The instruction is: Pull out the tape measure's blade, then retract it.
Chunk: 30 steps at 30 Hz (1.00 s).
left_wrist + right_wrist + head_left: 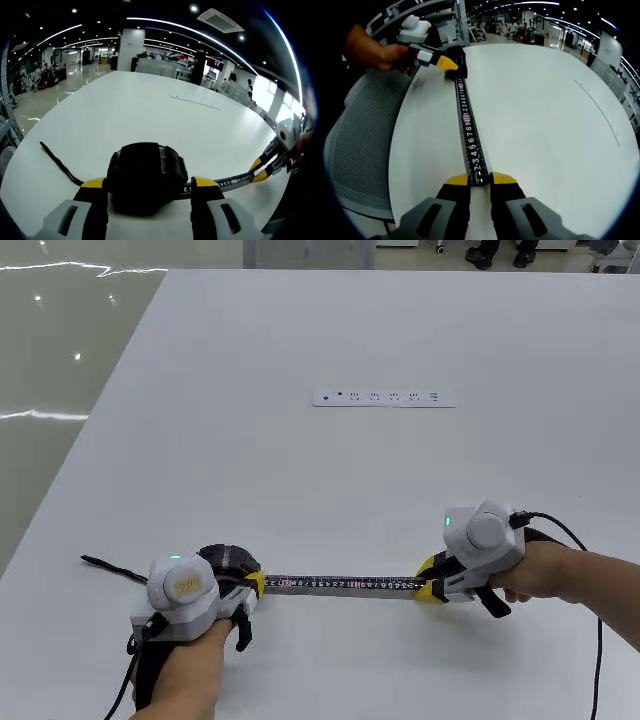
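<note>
1. L gripper [149, 186] has its jaws closed round the black tape measure case [146, 176], which sits on the white table [330, 470] at our near left. R gripper [480, 179] pinches the blade [469, 131] at its tip, jaws nearly together.
2. The blade lies flat on the table btwn the two, w/ a fair length out. We judge the pull-out about done and the retract next.
3. To do it well, we pin the case steady, run R in line w/ the blade, low to the table, no twist. A sideways pull would likely kink it.
4. For the retract we'd walk R back toward the case, not let go, since the spring return could whip.
5. Materials: the case looks rubbery and ribbed, blocky w/ rounded corners. A thin black strap [56, 161] trails from it. The blade is a thin dark strip w/ printed numerals, prob. springy metal. The tabletop is smooth and matte.
</note>
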Tool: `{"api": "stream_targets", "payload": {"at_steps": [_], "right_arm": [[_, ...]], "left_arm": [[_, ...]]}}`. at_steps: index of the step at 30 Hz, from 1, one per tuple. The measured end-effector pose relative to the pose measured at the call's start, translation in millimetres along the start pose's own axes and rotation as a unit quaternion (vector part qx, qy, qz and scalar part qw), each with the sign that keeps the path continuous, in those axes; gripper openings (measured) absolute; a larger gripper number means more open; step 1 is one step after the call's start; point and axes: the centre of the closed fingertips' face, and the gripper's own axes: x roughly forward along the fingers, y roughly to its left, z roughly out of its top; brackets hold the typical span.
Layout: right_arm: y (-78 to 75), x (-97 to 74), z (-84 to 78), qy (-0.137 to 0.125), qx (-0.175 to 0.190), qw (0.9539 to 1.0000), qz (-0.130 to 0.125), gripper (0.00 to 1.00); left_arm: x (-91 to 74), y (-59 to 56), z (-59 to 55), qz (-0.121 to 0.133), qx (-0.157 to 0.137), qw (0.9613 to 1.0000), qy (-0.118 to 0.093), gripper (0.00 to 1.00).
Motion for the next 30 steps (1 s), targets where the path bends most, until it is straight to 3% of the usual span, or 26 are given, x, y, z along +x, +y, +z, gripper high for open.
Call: {"api": "stream_targets", "payload": {"at_steps": [4, 14, 17, 30], "right_arm": [[2.2, -0.6, 0.4, 0.002, 0.001, 1.0, 0.001, 0.13], [2.5, 0.5, -0.6, 0.002, 0.004, 1.0, -0.001, 0.13], [2.9, 0.3, 0.1, -0.001, 0.006, 1.0, 0.0, 0.13], [3.6, 3.3, 3.5, 0.0, 0.001, 1.0, 0.0, 0.13]], "left_arm": [[4.3, 5.1, 3.5, 0.016, 0.007, 0.9998, 0.004, 0.62], [5.4, 4.5, 2.3, 0.014, 0.01, 0.9998, 0.001, 0.59], [5.4, 5.3, 2.8, 0.009, 0.015, 0.9998, 0.013, 0.58], [4.6, 5.7, 1.7, -0.008, 0.009, 0.9998, 0.016, 0.57]]}}
